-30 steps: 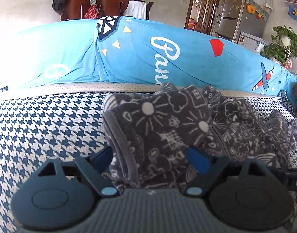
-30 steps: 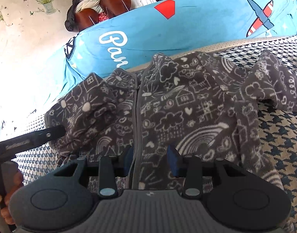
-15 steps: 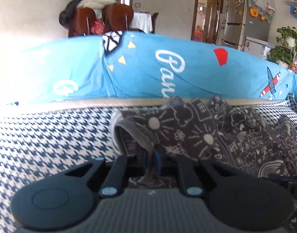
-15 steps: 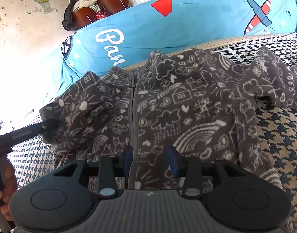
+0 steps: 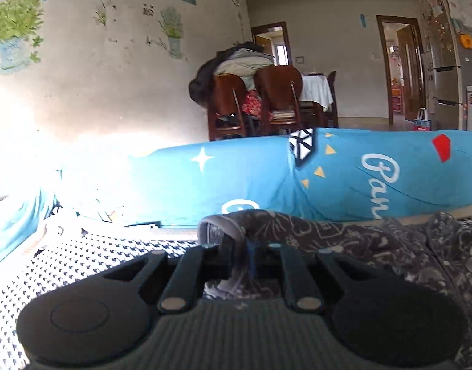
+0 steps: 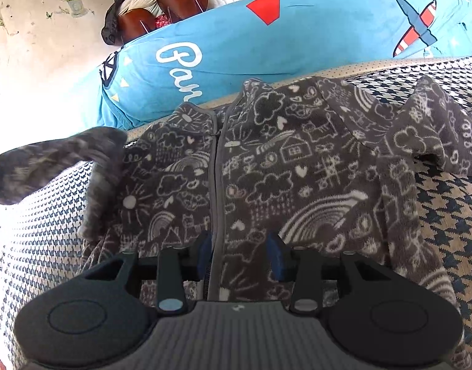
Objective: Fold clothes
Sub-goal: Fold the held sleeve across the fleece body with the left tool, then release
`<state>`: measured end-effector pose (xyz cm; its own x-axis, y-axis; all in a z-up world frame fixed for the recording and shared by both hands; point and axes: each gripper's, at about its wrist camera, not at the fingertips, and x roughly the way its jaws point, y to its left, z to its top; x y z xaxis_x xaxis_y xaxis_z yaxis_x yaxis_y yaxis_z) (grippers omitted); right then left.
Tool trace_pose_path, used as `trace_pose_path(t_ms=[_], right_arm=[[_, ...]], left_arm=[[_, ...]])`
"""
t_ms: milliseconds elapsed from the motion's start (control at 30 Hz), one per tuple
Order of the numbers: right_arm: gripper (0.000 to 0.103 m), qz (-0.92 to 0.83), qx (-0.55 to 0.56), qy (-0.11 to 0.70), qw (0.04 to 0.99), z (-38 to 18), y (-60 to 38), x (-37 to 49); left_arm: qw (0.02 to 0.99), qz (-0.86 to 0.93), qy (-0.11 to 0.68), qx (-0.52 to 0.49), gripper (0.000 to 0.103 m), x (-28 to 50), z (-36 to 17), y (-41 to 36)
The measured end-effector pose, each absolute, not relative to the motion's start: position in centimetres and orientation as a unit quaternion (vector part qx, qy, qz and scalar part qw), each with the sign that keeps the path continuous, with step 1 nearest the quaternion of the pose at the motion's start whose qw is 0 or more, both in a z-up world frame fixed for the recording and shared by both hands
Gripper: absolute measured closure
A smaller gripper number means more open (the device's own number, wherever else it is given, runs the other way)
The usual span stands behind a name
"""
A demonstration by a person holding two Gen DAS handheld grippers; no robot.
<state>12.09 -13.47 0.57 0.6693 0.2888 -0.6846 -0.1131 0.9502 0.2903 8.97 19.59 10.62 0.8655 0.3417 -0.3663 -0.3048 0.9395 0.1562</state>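
The left gripper [image 5: 246, 254] is dark grey plastic with a ribbed middle, two big round bumps at the sides, and two flat black arms, each with a pale round pin. The right gripper [image 6: 240, 254] looks the same, and its fingers [image 6: 274, 254] wear blue pads. A tiny white mark sits on the ribbed part of each one.

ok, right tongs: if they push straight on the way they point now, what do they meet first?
Probably the grey patterned jacket: the right tongs straddle its zipper near the hem, pointing down at the fabric lying on the houndstooth cover. Depth unclear; the pads may already touch it.
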Motion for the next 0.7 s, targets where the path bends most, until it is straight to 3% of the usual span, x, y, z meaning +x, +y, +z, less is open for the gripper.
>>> trace_pose_path(t_ms=[267,700], right_arm=[[0.064,0.116,0.101,0.393,0.907,0.3,-12.6,12.0],[0.064,0.115,0.089,0.397,0.906,-0.3,-11.9,12.2]], left_arm=[[0.946,0.267,0.181,0.041,0.094,7.7,12.1,26.1],[0.884,0.399,0.243,0.010,0.094,6.3,10.3,35.8]])
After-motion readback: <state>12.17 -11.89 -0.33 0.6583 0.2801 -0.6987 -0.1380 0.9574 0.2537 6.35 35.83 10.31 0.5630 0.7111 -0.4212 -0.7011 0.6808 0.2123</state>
